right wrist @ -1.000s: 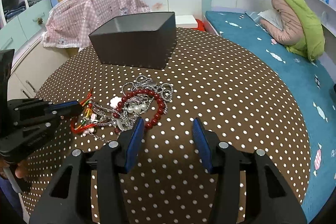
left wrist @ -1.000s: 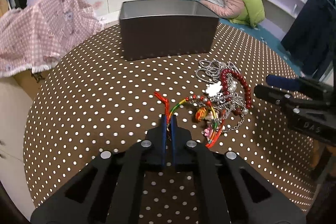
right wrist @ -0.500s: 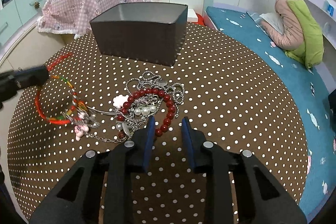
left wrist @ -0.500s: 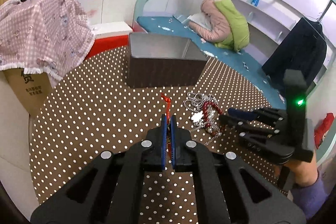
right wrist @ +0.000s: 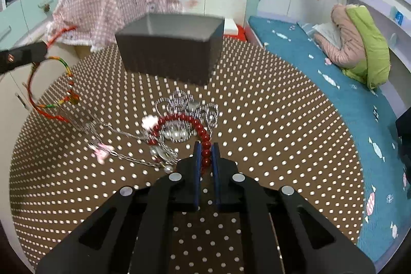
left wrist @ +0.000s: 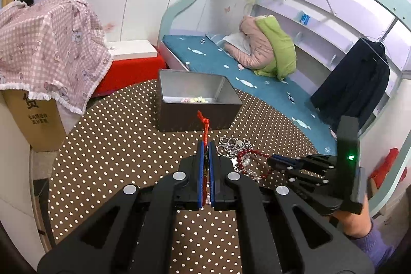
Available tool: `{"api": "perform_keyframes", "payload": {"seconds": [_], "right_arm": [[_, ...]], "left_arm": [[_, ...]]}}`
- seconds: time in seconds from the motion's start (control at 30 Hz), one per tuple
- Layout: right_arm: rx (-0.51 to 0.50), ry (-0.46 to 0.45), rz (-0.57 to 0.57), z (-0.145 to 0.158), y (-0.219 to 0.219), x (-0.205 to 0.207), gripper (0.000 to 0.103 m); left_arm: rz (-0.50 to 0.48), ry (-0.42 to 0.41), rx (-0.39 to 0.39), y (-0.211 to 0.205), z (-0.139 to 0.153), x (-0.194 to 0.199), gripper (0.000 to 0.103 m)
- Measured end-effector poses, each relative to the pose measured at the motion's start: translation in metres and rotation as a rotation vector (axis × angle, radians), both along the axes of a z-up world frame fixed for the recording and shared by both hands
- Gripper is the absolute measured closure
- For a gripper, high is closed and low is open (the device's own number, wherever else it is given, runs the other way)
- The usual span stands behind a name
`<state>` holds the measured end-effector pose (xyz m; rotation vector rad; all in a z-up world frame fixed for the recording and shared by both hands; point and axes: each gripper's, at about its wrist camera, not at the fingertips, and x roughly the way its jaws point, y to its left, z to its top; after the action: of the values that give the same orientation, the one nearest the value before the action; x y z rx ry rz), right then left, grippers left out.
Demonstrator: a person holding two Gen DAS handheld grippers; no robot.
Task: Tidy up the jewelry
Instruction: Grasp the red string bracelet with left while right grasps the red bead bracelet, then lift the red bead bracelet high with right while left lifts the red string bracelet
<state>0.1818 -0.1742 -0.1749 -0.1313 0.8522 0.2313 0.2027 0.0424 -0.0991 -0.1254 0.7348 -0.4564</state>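
A tangle of jewelry is being pulled apart on the polka-dot table (right wrist: 295, 135); the left claw (left wrist: 205, 145) is clamped tight on a red woven cord bracelet (right wrist: 48, 96), whose knotted end pokes up past its tips, and holds it lifted clear of the cloth at the left of the right-wrist view; a thin silver chain (right wrist: 120, 132) trails from that bracelet back down into the heap. The right claw (right wrist: 206, 156) has just been closing and now pinches the red bead bracelet (right wrist: 191, 122) between its blue pads (right wrist: 197, 158), low on the table, at the near edge of the pile; pearls and a coil of silver chain (right wrist: 185, 102) lie inside and behind the bead loop.

The dark metal box (left wrist: 195, 104), with a few pale pieces already at its bottom, stands just beyond the pile. The step in hand looks like separating one piece from the knot, one claw anchoring while the other draws away; the next move would call for a slow, steady pull so the trailing chain slips free rather than dragging the heap, then a carry over the box rim and a release inside.
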Motion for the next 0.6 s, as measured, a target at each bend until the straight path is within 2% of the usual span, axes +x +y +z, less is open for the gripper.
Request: {"api": "perform_keyframes", "payload": {"seconds": [0.23,0.6], "right_arm": [[0.081,-0.092,0.036,0.048,-0.001,-0.012,0.096],[0.114,-0.177,0.074,0.100,0.005,-0.013,0.096]], "left_arm": [[-0.027,-0.027,0.017,-0.013,0.017,-0.004,0.099],[-0.078,-0.028,0.032,-0.032,0.025,0.005,0.099]]}}
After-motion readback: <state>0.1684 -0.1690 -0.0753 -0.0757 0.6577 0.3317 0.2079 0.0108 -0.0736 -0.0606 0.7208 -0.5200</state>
